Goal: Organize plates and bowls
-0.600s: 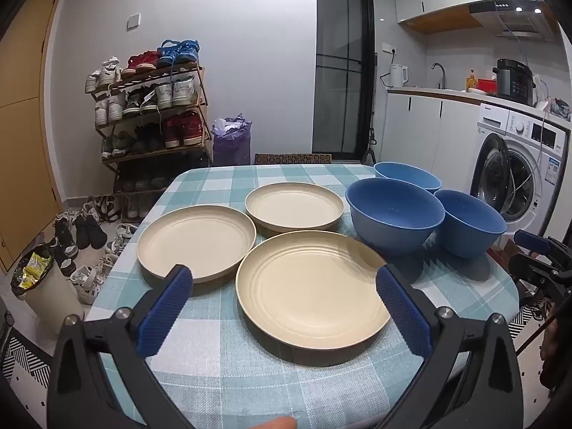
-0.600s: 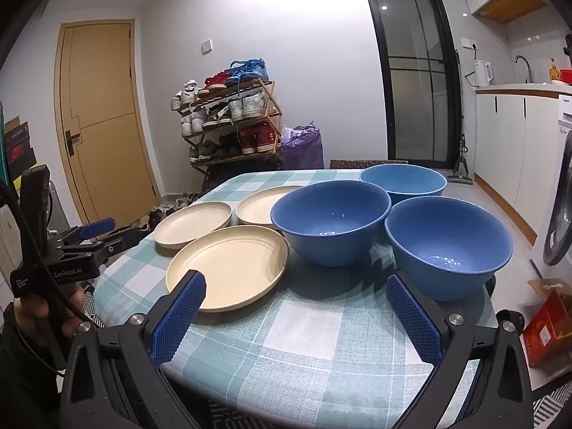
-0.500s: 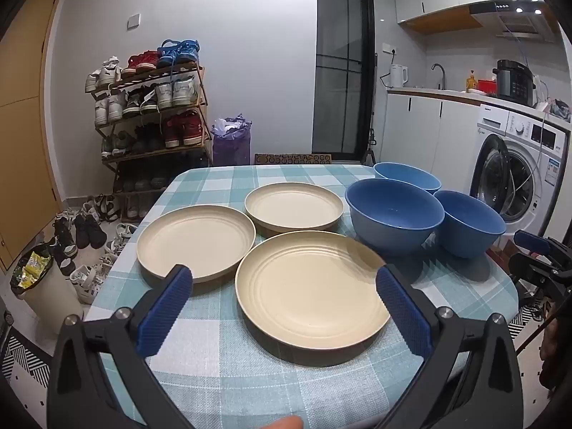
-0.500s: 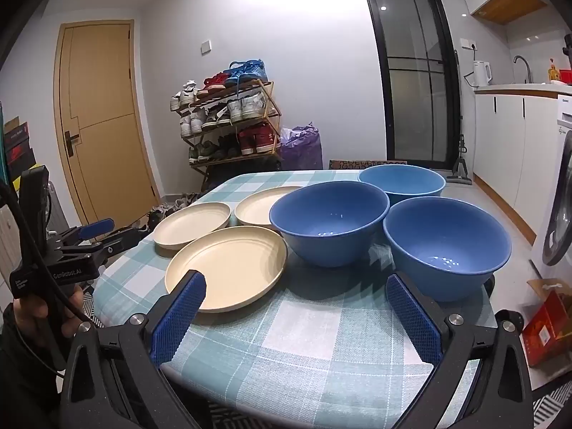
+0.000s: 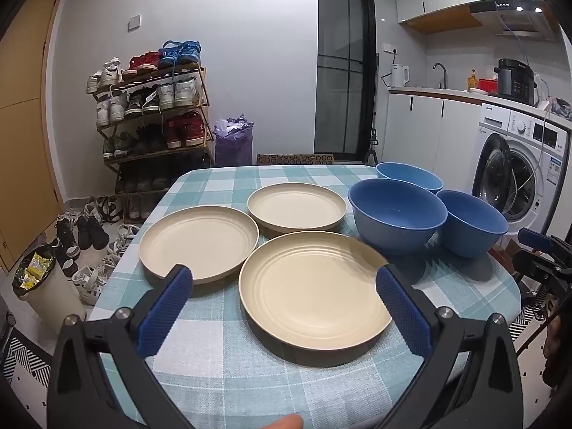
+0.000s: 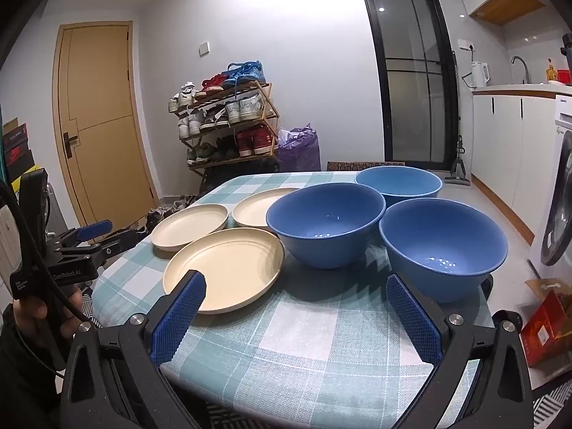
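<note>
Three cream plates lie on the checked tablecloth: a near one (image 5: pixel 314 289), one to the left (image 5: pixel 198 241) and a far one (image 5: pixel 296 207). Three blue bowls stand to their right: a middle one (image 5: pixel 397 214), a right one (image 5: pixel 472 225) and a far one (image 5: pixel 409 177). My left gripper (image 5: pixel 282 307) hangs open over the near plate (image 6: pixel 225 268), touching nothing. My right gripper (image 6: pixel 296 307) stays open above bare cloth in front of the middle bowl (image 6: pixel 325 221) and the right bowl (image 6: pixel 443 246). The far bowl (image 6: pixel 398 184) sits behind them.
A shoe rack (image 5: pixel 150 114) and loose shoes stand beyond the table's left side, with a lined bin (image 5: pixel 39 286) beside it. A washing machine (image 5: pixel 518 175) and kitchen counter are on the right. A hand (image 6: pixel 32 314) holds the left gripper's grip off the table's left edge.
</note>
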The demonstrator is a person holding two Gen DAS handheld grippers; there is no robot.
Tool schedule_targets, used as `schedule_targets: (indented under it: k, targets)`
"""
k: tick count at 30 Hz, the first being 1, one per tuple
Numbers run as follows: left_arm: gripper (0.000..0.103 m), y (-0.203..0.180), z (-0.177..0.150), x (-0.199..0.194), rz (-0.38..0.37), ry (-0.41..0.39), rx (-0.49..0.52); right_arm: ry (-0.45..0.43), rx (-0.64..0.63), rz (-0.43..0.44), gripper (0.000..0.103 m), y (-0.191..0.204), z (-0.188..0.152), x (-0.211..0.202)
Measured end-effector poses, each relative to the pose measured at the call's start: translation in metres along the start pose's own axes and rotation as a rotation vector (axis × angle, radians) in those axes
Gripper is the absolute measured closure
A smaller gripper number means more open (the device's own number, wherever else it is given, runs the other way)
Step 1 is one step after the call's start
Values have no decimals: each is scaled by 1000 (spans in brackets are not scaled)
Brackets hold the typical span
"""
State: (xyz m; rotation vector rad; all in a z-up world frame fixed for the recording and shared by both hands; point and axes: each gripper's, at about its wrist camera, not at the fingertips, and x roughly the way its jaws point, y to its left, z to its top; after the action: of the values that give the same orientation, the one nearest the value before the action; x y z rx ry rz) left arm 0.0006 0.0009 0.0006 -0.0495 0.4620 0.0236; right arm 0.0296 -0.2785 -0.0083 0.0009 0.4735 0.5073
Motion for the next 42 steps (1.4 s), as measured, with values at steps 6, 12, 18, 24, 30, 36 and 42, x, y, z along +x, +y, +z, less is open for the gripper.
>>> schedule_targets:
  k: [6,12,18,24,30,36,42]
  targets:
    - [0,2,0,-1,0,-3,-4,1,2,-3,0,0,0,0]
    - [0,2,0,-1,0,-4,-2,-2,0,-4,0,1,0,0]
    - [0,2,1,-1,2,-4,-2,-6,0,-5,0,1,-1,-1]
    - [0,2,1,-1,0,-4,0,-3,0,-3,0,-1,-1,-1]
    - [0,3,1,-1,2,-5,-1,-6,-1,-5,0,-1,-1,-1]
    - [0,4,1,-2,2,-6,2,-5,-1,-4,0,-1,-1,-1]
    - [0,4,1,-2,2,-6,2,-5,-1,-5,0,-1,-1,-1]
